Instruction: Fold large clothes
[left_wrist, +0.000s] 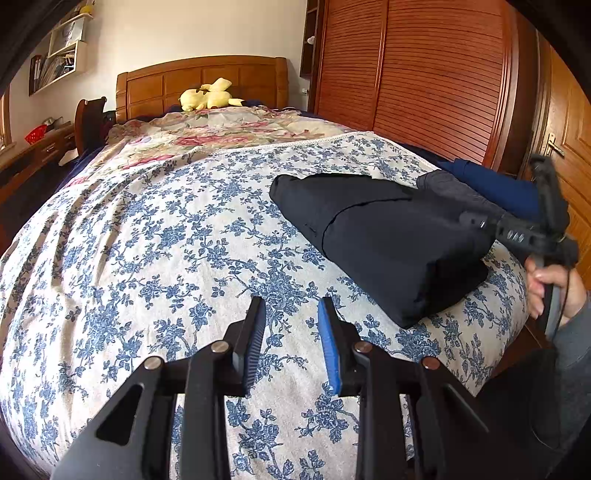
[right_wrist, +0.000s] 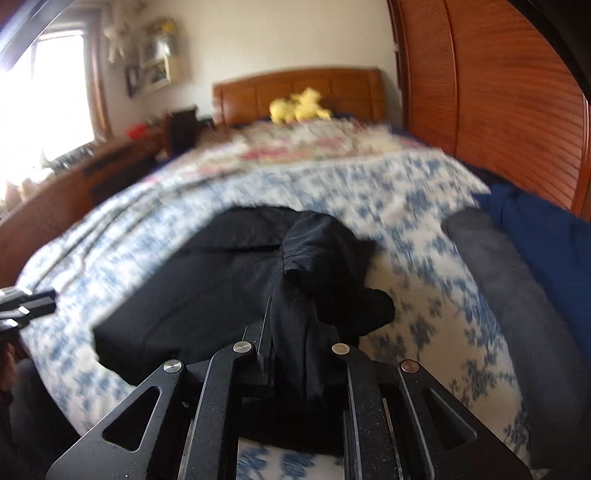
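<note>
A black garment lies partly folded on the blue-flowered bedspread, at the right side of the bed. My left gripper is open and empty, hovering over the bedspread to the left of the garment. My right gripper reaches over the garment's right edge. In the blurred right wrist view my right gripper is shut on a bunched fold of the black garment and lifts it above the rest of the cloth.
A grey garment and a blue one lie at the bed's right edge beside the wooden wardrobe. A pink-flowered quilt and a yellow plush toy lie near the headboard. A desk stands left.
</note>
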